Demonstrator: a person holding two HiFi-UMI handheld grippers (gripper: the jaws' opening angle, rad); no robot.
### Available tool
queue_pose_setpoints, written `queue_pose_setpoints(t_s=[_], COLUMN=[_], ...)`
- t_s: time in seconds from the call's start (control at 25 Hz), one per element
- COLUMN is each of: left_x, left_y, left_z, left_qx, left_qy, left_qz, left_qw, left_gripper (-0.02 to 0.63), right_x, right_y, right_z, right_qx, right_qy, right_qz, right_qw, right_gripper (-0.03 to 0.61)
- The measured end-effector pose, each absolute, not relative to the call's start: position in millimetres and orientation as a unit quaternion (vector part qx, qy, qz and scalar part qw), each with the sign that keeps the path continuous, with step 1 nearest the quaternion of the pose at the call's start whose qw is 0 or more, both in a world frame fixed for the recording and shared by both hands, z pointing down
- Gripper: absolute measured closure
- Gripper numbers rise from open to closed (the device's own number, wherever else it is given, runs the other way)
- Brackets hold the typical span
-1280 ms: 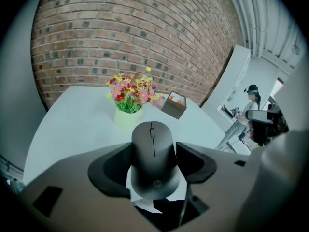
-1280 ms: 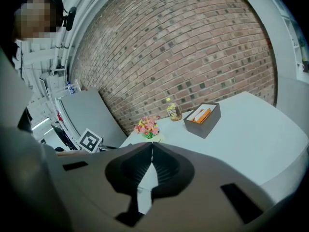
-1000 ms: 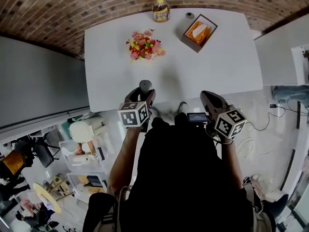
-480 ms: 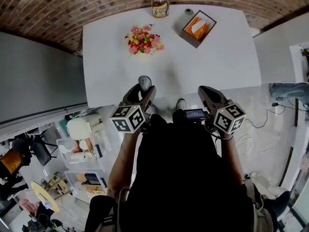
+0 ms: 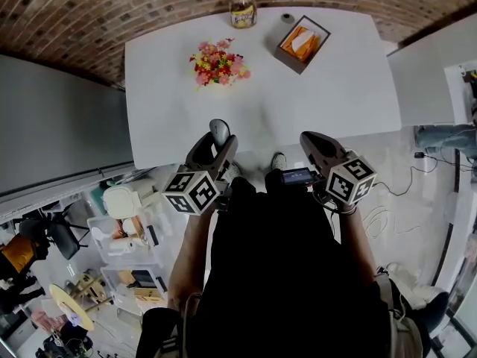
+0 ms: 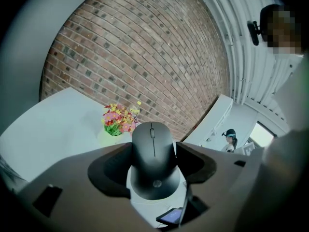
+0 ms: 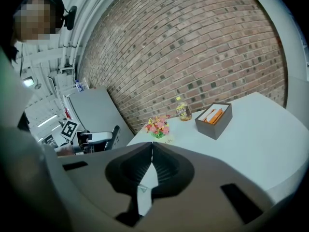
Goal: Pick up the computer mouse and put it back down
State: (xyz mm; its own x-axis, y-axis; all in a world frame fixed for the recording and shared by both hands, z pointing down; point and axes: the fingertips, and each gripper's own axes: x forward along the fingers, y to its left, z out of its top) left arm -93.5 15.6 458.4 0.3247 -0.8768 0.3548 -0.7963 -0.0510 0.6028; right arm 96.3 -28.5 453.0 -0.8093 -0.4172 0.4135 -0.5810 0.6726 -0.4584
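mouse [image 5: 218, 127] mostly behind left hand-held gripper [image 5: 217, 145]; bottle [image 5: 243, 10] label unreadable

Mouse [image 6: 153, 158]; bottle [image 5: 243, 10]; box [image 5: 301, 43]; bouquet [image 5: 218, 62] (one each)

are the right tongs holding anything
No, the right tongs are closed tip to tip with nothing between them; the mouse is gripped by the left tongs.

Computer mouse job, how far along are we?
Pickup looks done: the computer mouse sits clamped in the fingers of the left gripper, apparently raised off the white table at its near edge. In hand: holding it. Left: setting it back down and releasing. The right gripper is shut, empty.
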Motion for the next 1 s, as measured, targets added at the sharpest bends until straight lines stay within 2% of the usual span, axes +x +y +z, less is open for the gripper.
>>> queue_pose_setpoints(t_s=[1.0], left_x=[-78], left_y=[24], left_z=[447], left_qx=[0.731], left_qy=[-0.571], left_qz=[-0.068], left_qw=[0.367], left_gripper=[0.311], right_x=[85], right_y=[-29], right_z=[437], right_qx=[0.249], right_qy=[-0.920], right_qz=[0.272], right_qw=[0.131], right_gripper=[0.561])
